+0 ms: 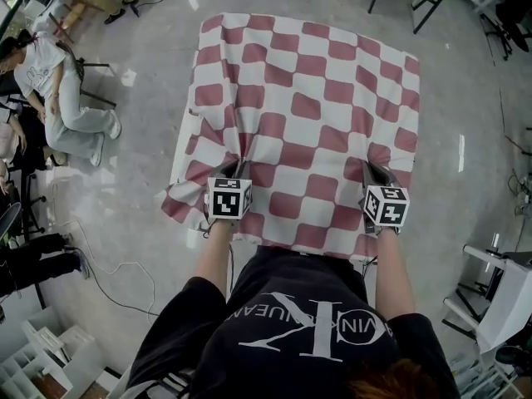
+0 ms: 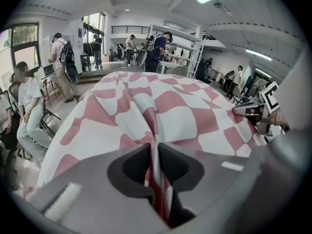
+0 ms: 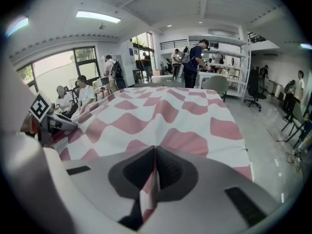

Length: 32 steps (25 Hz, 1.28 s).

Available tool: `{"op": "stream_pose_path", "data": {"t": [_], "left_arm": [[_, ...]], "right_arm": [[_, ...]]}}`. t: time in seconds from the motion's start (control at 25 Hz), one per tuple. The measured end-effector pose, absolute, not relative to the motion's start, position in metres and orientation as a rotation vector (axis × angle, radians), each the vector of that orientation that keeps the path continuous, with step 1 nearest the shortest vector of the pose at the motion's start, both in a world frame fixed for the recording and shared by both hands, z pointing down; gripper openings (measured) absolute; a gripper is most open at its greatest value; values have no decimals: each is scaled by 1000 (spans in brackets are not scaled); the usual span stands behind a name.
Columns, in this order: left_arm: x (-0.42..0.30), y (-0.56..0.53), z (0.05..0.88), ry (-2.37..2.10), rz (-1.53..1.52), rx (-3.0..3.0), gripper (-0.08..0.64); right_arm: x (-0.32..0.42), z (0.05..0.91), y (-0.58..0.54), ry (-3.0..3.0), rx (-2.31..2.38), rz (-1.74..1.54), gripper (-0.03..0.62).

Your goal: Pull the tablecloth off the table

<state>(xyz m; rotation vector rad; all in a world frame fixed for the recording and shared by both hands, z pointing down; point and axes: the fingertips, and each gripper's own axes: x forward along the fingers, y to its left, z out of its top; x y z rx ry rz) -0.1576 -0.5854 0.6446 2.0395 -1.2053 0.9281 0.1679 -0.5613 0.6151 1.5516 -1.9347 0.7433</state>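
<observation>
Black T-shirt [image 1: 291, 322] fills the head view's 6 o'clock edge. Its white print, seen upside down, shows a large K crossed by smaller letters that are only partly legible.

Beyond it, from the centre up to 12 o'clock, the red-and-white checked tablecloth [image 1: 307, 98] lies draped over the table and hides it completely, with its edges hanging over the pale floor [image 1: 465, 81].

Two bare forearms reach forward from the short sleeves. The left forearm [image 1: 214, 260] runs towards 11 o'clock and the right forearm [image 1: 395, 268] runs almost straight towards 12.

Each forearm ends in a gripper at the cloth's near edge. The left gripper [image 1: 235, 169] sits at about 7 o'clock of the cloth and the right gripper [image 1: 376, 173] at about 5 o'clock. Creases fan out from both.

In its own view, the left gripper [image 2: 155, 152] has its jaws closed on a raised fold of the tablecloth. The right gripper [image 3: 155, 156] pinches a thinner fold in the same way.

On top of each gripper sits a cube with black-and-white square markers, the left cube [image 1: 229, 198] and the right cube [image 1: 385, 204].
</observation>
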Motion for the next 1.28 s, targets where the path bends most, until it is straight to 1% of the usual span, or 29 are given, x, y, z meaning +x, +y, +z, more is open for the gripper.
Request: {"op": "stream_pose_path", "data": {"t": [0.24,0.68,0.96,1.16,1.28], "left_arm": [[-145,-565,656,-1177,916,2052,38],[-148,-546,639,-1215,826,1974,29],[-156,-500,624,-1276,687,1888,26],[-156,-433,643,-1336,625,1874,26],[-157,-418,638,-1357,599,1861,26]], "right_arm": [[174,619,-537,-1974,1578,760,12],[170,597,-522,-2059,1518,741,12],[168,587,-490,-2114,1445,739,12],[172,609,-426,-2158,1411,720,12],[171,604,-415,-2175,1392,703,12]]}}
